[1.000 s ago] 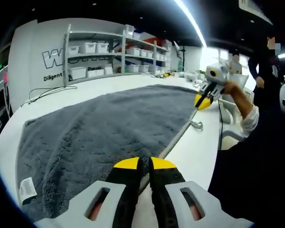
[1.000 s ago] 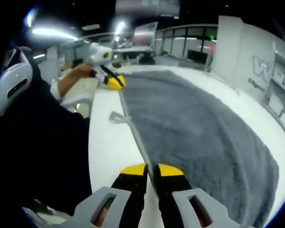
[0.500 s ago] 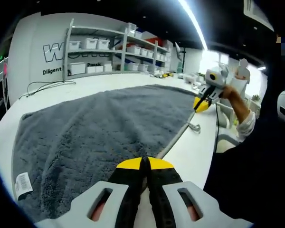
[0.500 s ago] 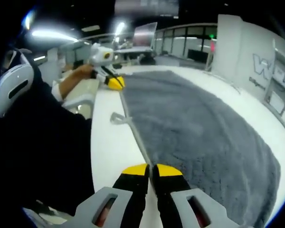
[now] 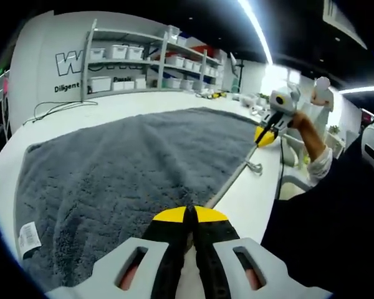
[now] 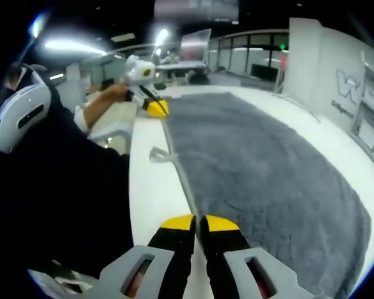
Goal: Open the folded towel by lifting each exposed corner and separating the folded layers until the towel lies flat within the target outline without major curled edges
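Note:
A grey towel [image 5: 131, 162] lies spread out on the white table [image 5: 252, 199], with a white label [image 5: 28, 237] at its near left corner and a hanging loop [image 5: 255, 166] on its right edge. My left gripper [image 5: 188, 215] is shut on the towel's near edge. My right gripper [image 5: 266, 136] holds the far corner of that same edge. In the right gripper view, the towel [image 6: 268, 168] runs away from my right gripper [image 6: 198, 221], shut on its edge, with the loop [image 6: 157, 154] beside it and the left gripper [image 6: 156, 109] at the far corner.
Shelves with white bins [image 5: 131, 62] stand behind the table, and a cable [image 5: 56, 109] lies at its far left. The person's dark body [image 5: 330, 224] is close on the right. A white headset [image 6: 22, 115] shows at the left.
Both views have shifted slightly with the hands. The towel stays spread, and both grippers keep their hold on its edge.

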Demonstrator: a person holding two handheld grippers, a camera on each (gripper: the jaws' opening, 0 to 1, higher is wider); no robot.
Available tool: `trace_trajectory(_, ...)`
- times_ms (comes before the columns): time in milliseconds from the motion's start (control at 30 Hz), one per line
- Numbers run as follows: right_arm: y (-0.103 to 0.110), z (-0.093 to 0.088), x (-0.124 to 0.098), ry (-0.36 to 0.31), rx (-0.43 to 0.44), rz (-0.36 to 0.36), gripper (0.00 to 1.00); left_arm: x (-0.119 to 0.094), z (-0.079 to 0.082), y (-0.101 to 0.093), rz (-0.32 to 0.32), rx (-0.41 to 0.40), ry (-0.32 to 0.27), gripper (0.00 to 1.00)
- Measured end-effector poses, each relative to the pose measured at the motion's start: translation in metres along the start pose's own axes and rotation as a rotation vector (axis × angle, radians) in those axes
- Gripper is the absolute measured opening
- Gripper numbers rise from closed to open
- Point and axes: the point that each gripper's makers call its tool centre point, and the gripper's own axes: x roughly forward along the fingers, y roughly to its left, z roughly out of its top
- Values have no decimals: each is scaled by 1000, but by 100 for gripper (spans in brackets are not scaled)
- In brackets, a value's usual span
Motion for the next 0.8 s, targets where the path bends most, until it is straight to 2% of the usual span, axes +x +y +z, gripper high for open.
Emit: trace_trajectory(800,15,-2,-4,20,-37,39,2,-8,-1,-8,-26,-15,40,3)
